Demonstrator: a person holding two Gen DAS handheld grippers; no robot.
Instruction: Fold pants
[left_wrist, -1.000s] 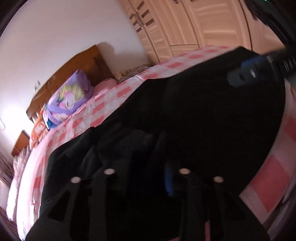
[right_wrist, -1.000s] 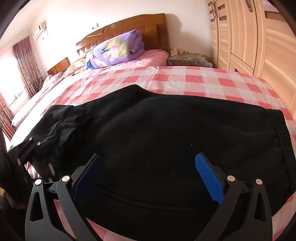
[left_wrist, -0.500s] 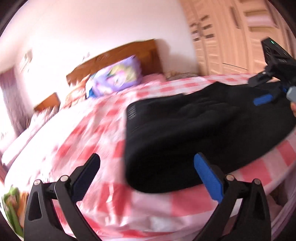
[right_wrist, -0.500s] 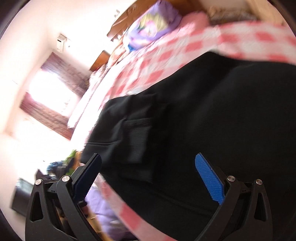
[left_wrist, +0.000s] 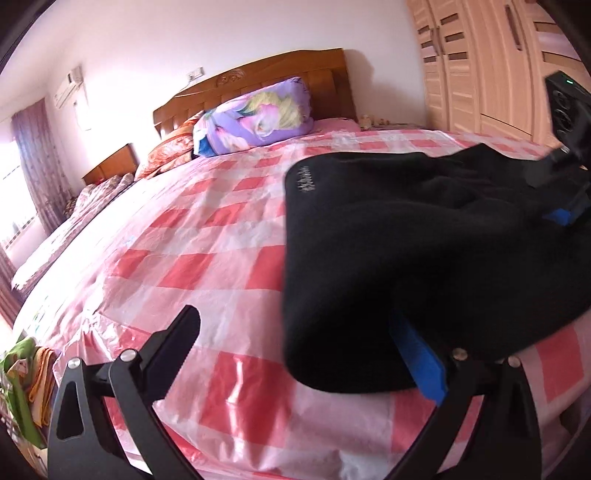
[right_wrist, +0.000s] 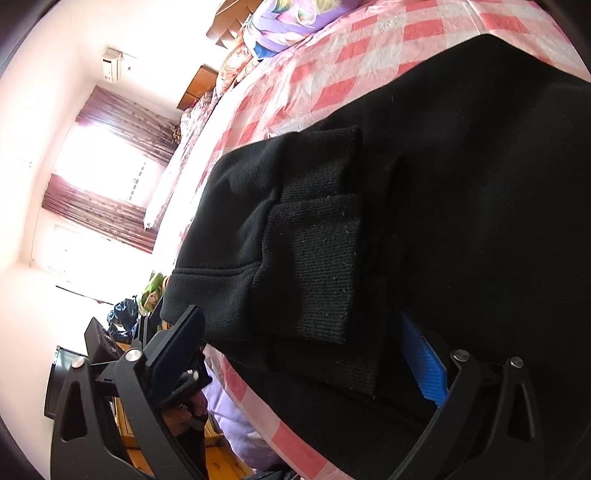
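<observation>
Black pants (left_wrist: 424, 236) lie folded over on the pink checked bed (left_wrist: 207, 236), at the right in the left wrist view. My left gripper (left_wrist: 303, 343) is open and empty, at the near left edge of the pants, its right finger beside the fold. My right gripper (right_wrist: 303, 350) is open and empty just above the pants (right_wrist: 461, 192), where two ribbed leg cuffs (right_wrist: 317, 266) lie on top. The right gripper also shows in the left wrist view (left_wrist: 565, 206) at the far right of the pants.
A purple printed pillow (left_wrist: 258, 114) and a wooden headboard (left_wrist: 258, 77) stand at the bed's far end. Wardrobe doors (left_wrist: 480, 66) are at the right. Clothes and clutter (left_wrist: 22, 373) sit beside the bed at the lower left. A curtained window (right_wrist: 107, 177) is at the left.
My left gripper opened, let go of the pants and drew back to their left edge. The leg end now lies folded over. My right gripper tilted and moved low over the cuffs.
</observation>
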